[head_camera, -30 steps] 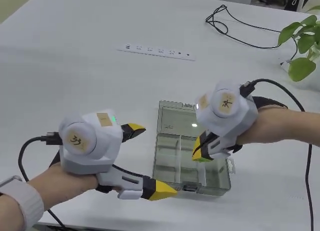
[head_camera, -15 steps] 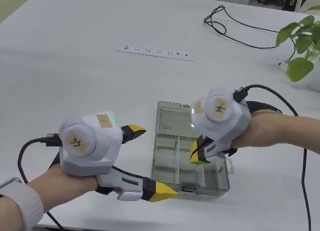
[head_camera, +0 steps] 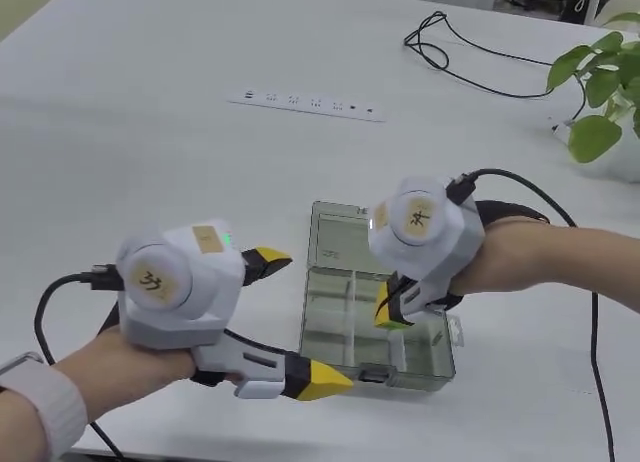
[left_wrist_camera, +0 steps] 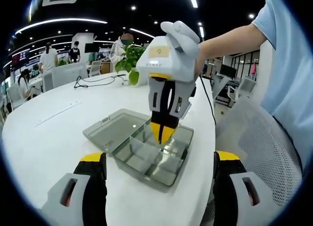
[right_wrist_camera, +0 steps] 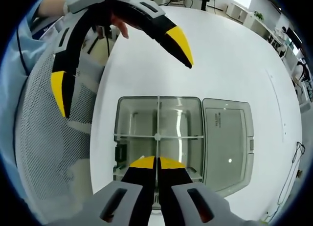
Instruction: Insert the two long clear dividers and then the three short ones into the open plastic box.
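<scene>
Head view: right gripper (head_camera: 392, 317) has drifted left and lower over the open smoky-clear plastic box (head_camera: 340, 237) on the white desk (head_camera: 150, 132); left gripper (head_camera: 305, 320) has stayed beside the box.
Left gripper view: jaws spread wide, empty.
Right gripper view: jaws closed, seemingly pinching a thin clear divider (right_wrist_camera: 157, 118) that stands in the box and crosses another.
Meaning: this divider is probably being seated.

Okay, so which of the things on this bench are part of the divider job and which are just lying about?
Job:
plastic box, lid open
clear divider standing in it
right gripper, shut on that divider
left gripper, open

Lying about:
power strip
black cable
potted plant
</scene>
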`<state>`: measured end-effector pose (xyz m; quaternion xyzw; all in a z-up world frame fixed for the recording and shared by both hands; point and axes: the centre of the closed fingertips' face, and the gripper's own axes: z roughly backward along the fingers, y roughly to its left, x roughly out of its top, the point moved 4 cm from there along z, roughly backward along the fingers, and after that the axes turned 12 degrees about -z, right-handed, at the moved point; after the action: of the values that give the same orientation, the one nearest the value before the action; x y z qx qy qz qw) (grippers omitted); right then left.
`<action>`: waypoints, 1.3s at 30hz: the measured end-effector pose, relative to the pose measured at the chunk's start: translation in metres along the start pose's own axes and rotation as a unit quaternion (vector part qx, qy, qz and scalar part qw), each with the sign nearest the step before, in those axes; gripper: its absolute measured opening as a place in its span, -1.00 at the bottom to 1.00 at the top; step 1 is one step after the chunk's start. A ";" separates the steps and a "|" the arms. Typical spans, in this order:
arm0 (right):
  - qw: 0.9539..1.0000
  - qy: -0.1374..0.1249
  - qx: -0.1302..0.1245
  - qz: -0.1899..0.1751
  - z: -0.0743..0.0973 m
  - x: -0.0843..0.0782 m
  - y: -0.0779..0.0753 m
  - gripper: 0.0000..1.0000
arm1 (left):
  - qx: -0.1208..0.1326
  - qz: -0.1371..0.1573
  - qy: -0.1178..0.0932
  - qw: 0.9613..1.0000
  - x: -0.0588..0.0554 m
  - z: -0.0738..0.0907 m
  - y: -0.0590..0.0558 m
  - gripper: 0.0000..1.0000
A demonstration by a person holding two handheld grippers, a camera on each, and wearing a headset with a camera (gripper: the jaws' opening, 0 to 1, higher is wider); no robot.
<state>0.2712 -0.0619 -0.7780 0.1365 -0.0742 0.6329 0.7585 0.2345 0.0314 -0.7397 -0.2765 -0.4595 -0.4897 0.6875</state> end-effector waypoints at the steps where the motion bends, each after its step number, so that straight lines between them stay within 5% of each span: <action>1: 1.000 0.003 -0.002 0.002 0.000 0.000 0.000 -0.99 | 0.000 -0.001 0.000 1.000 0.000 0.000 0.000 0.84; 22: 1.000 -0.015 0.005 0.024 -0.001 -0.003 -0.001 -0.93 | 0.001 -0.005 -0.003 1.000 0.004 0.000 -0.001 0.84; 26: 0.998 -0.035 0.003 0.050 -0.002 -0.007 0.000 -0.51 | 0.001 -0.003 -0.002 1.000 0.003 0.001 -0.002 0.83; 39: 0.993 -0.114 0.009 0.021 0.013 -0.003 0.002 0.10 | 0.000 0.001 0.001 1.000 0.000 0.003 -0.002 0.85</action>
<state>0.2694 -0.0685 -0.7660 0.2126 -0.1577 0.6299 0.7302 0.2317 0.0332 -0.7387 -0.2762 -0.4585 -0.4892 0.6886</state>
